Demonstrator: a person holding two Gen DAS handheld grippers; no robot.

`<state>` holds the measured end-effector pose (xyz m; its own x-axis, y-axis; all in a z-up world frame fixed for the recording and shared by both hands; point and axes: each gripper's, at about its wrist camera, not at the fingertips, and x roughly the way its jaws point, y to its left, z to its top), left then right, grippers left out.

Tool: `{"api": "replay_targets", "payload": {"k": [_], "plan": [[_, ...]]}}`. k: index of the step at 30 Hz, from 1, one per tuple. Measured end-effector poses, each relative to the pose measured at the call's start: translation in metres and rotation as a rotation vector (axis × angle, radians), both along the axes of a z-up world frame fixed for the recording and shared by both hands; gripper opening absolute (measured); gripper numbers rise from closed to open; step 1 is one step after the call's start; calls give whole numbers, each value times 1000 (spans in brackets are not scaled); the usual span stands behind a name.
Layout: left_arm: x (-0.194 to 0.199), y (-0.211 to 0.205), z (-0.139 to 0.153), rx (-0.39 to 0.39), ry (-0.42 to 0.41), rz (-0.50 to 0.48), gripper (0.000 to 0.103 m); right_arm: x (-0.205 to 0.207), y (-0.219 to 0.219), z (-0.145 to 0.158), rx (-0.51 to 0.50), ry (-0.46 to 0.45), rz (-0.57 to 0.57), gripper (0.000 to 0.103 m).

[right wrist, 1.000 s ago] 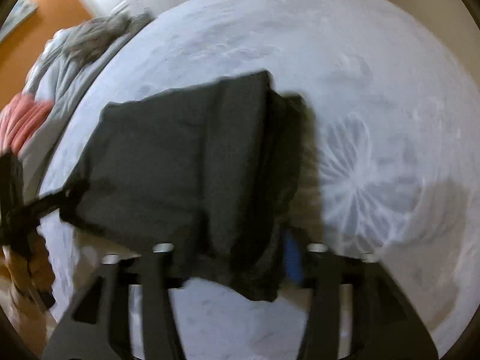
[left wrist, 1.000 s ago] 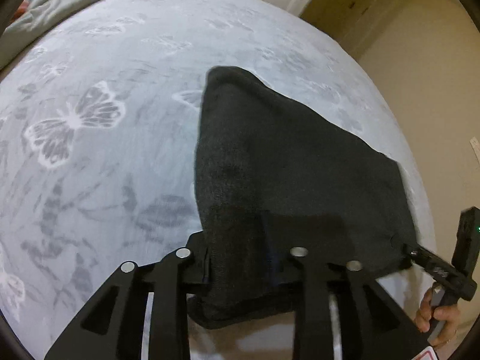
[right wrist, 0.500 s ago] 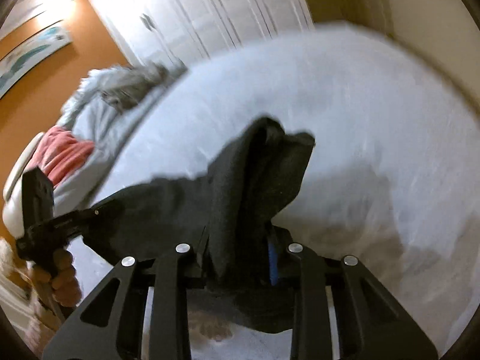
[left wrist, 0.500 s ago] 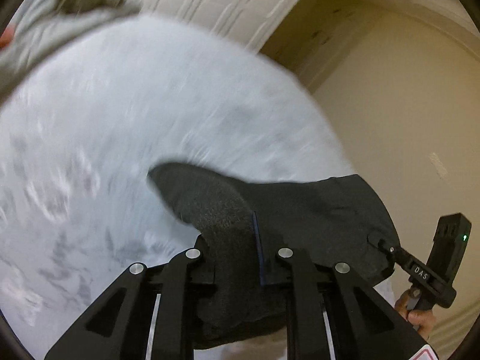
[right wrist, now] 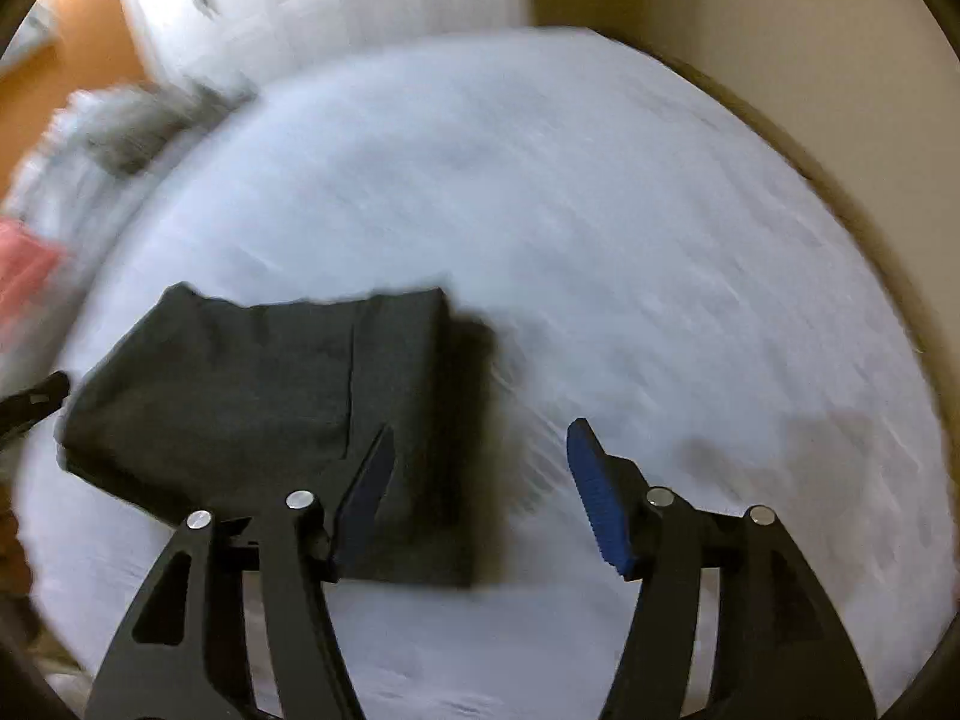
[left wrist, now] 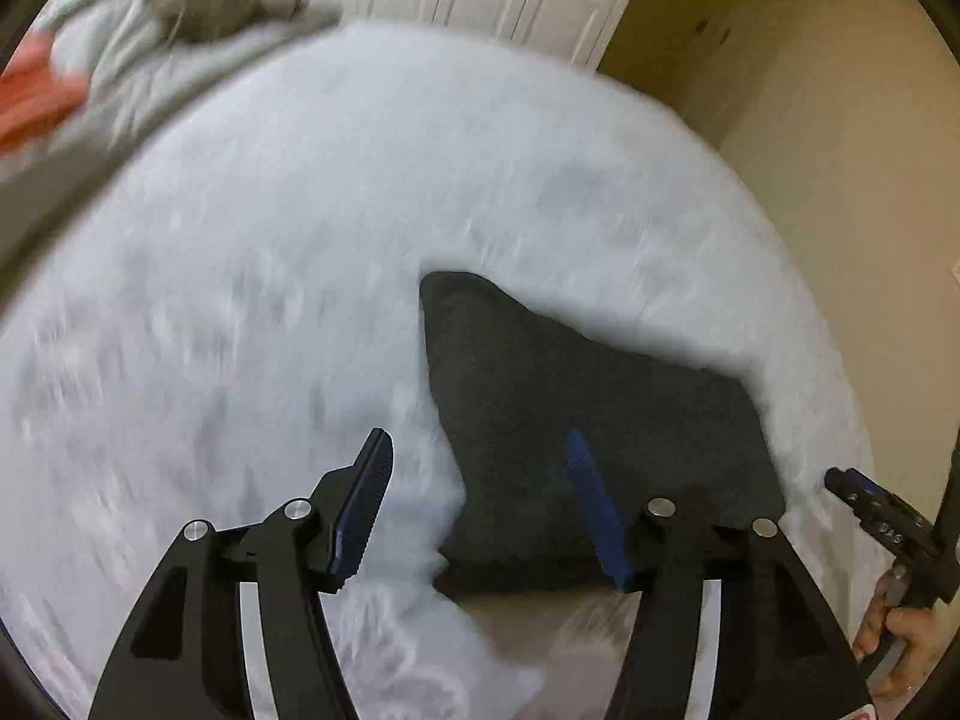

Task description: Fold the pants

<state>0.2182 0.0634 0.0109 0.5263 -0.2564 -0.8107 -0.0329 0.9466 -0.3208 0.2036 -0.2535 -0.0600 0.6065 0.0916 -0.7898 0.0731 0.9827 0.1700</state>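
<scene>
On the pale bedspread (left wrist: pixel 300 240), folded dark pants (left wrist: pixel 570 420), both grippers' jaws opening, nothing pinched between them

the left gripper (left wrist: pixel 477 462) has its jaws opening, blue pads apart, nothing pressed between them. the dark pants (left wrist: pixel 576 408) lie folded on the pale bedspread (left wrist: pixel 300 210). at four o'clock the right gripper (left wrist: pixel 864 498) shows, a hand (left wrist: pixel 894 642) beneath it.
</scene>
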Motion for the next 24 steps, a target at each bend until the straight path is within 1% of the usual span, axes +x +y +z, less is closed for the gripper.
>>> {"api": "replay_targets", "payload": {"k": [1,2,3,4,5,6,8,10,11,12,13,14,15,16,17,18,19,20,21,22,23,24], "plan": [[-9,4,-10,-18,30,10,57,-8,-4,-2,50,-1,7,48],[-15,5,-12,-20,41,23,57,-12,-5,0,74,9,4,45],[-20,7,-13,-16,44,35,57,-16,0,9,88,-11,26,37],[-26,5,-9,6,31,43,57,-18,6,16,82,-38,46,26],[-28,2,-5,30,18,43,57,-19,12,23,71,-62,59,24],[-31,-6,3,79,-11,37,59,-19,20,30,67,-91,79,24],[-36,-16,6,121,-53,34,61,-15,30,32,92,-114,107,19],[-36,-23,1,143,-73,18,61,-4,40,18,88,-87,123,18],[-35,-26,-8,149,-60,5,61,2,45,2,56,-42,119,18],[-34,-27,-18,161,-39,-5,61,14,46,-29,13,68,118,18],[-33,-27,-24,175,-28,-12,61,15,43,-40,19,100,107,18],[-34,-28,-28,200,-28,-16,61,14,39,-45,52,90,97,19],[-34,-29,-30,212,-30,-15,61,12,38,-37,68,87,89,19],[-34,-29,-33,217,-30,-13,61,10,38,-27,66,74,86,19],[-33,-28,-35,209,-27,-14,61,5,39,-15,64,31,87,19],[-33,-27,-36,199,-26,-13,61,-1,42,-3,45,-20,97,19],[-33,-26,-36,196,-29,-10,61,-4,45,1,18,-37,102,19],[-34,-27,-36,200,-32,-9,61,-4,47,0,-9,-35,103,19],[-34,-29,-36,207,-35,-8,61,-1,48,-13,-37,-1,101,19],[-35,-32,-37,218,-38,-14,61,6,48,-32,-67,70,94,19],[-35,-34,-38,228,-38,-19,61,11,45,-46,-66,118,81,18],[-36,-36,-38,235,-40,-22,61,9,43,-46,-52,105,70,18]]}}
